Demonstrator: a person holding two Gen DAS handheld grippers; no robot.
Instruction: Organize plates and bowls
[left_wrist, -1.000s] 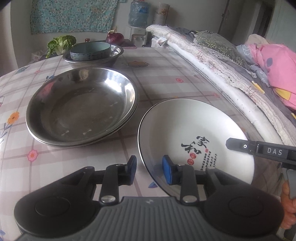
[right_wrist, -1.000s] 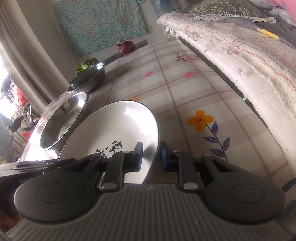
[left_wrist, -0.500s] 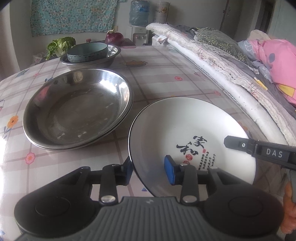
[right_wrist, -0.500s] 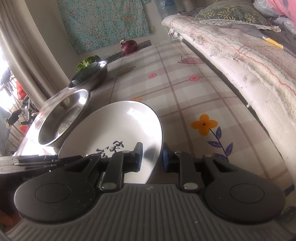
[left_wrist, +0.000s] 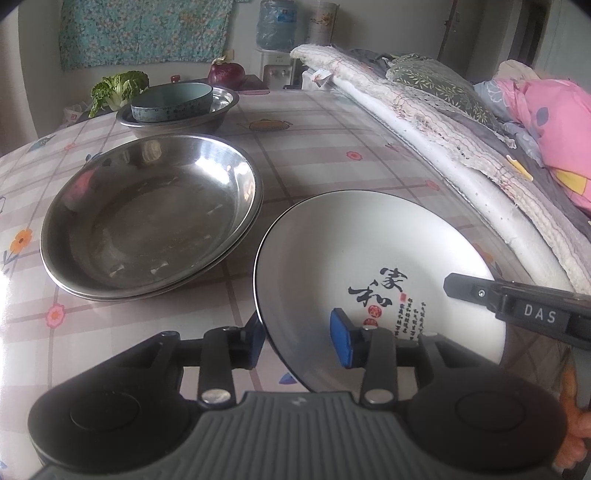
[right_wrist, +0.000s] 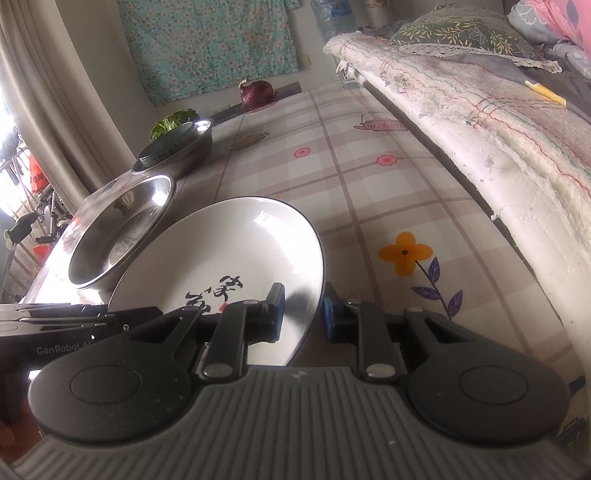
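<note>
A white plate with black Chinese writing (left_wrist: 369, 251) is lifted and tilted above the table. My left gripper (left_wrist: 299, 338) is open with its jaws astride the plate's near-left rim. My right gripper (right_wrist: 303, 314) is shut on the plate's (right_wrist: 236, 243) right rim; its arm shows in the left wrist view (left_wrist: 517, 306). Left of the plate, stacked steel plates (left_wrist: 147, 214) lie on the table. Behind them a teal bowl (left_wrist: 173, 101) sits inside a steel bowl (left_wrist: 177, 118).
The table has a checked flowered cloth (left_wrist: 332, 147). A folded quilt and bedding (left_wrist: 461, 147) run along its right edge. A cabbage (left_wrist: 118, 86) and a red onion (left_wrist: 226, 73) lie at the far end.
The plate has risen and moved left, so its rim now lies between my left gripper's jaws. My right gripper has kept hold of it.
</note>
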